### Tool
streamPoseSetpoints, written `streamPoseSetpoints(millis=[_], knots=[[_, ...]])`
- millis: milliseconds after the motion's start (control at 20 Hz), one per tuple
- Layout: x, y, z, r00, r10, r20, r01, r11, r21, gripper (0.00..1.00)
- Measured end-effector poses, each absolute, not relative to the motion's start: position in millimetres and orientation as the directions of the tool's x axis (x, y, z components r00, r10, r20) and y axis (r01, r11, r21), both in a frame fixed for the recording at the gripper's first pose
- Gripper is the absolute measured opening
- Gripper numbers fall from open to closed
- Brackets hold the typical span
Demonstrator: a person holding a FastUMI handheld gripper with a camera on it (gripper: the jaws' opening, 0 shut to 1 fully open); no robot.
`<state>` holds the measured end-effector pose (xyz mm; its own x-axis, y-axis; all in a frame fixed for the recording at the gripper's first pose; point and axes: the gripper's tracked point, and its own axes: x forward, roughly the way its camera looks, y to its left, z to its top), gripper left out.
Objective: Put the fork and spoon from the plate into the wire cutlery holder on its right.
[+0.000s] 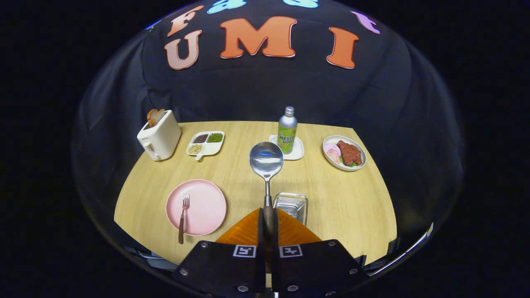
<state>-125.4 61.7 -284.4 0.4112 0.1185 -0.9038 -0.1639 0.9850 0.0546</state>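
I am looking out over the wooden table (pixel 339 207), which is carrying everything in the booth. At its far left corner the white toaster (pixel 160 138) is sitting with two slices of bread (pixel 155 116) poking out of its slots, and just beside it the white divided dish (pixel 205 143) is holding dark, green and pale beans in separate compartments. Nearer to me on the left, the pink plate (pixel 207 207) is lying flat, and the fork (pixel 183 217) is resting on its left part, tines pointing away, its brown handle hanging over the near rim. At the far right, the white plate of meat and sliced vegetables (pixel 344 152) is sitting well apart from the rest. The green soda bottle (pixel 287 130) is standing upright on a white square coaster (pixel 297 152) at the far middle. The wire cutlery holder (pixel 291 204) is sitting just ahead of my fingers, slightly to their right. My gripper (pixel 268 219) is clamping narrow on the handle of the spoon (pixel 266 159), both fingers pressing it, and the bowl is pointing forward above the table, beyond the holder's left side.
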Motion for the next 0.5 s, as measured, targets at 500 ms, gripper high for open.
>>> streamPoseSetpoints(millis=[500], knots=[[-152.9,26.7,-326.5,0.199,0.029,-0.980,-0.232,0.972,-0.018,0.06]])
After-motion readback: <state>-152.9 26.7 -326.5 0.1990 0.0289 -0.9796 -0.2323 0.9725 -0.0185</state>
